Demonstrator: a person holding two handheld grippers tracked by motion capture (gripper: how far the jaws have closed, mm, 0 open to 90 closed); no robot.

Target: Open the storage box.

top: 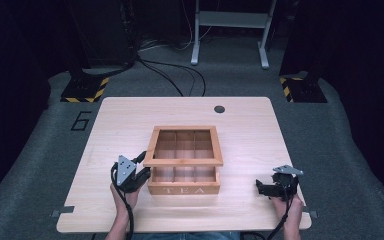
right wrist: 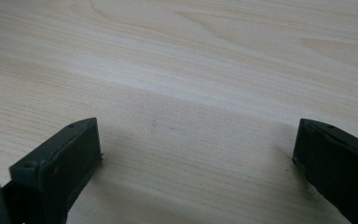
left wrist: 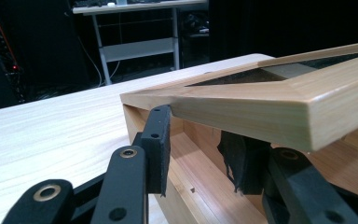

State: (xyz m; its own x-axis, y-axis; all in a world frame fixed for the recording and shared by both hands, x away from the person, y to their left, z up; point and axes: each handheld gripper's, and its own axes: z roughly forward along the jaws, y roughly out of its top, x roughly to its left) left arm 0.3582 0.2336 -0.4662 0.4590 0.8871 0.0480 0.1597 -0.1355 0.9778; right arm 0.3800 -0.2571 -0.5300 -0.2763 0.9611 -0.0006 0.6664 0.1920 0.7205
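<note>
Left gripper [left wrist: 200, 149] sits at the left end of the wooden tea box [top: 184, 182], its jaws pinched on the box's side wall, one pad outside and one inside, under the raised lid [top: 183, 146]. That box stands mid-table [top: 130, 115]. Well apart to the right, the right gripper [right wrist: 196, 149] hangs wide over bare wood.

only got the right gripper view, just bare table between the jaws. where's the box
observer: The box sits mid-table, to the left of the right gripper.
operator: is the lid down
observer: No, the lid is raised at the front, with compartments showing under it.
operator: whats the left gripper doing
observer: The left gripper is closed astride the box's left wall, one jaw outside and one inside under the lid.
</note>
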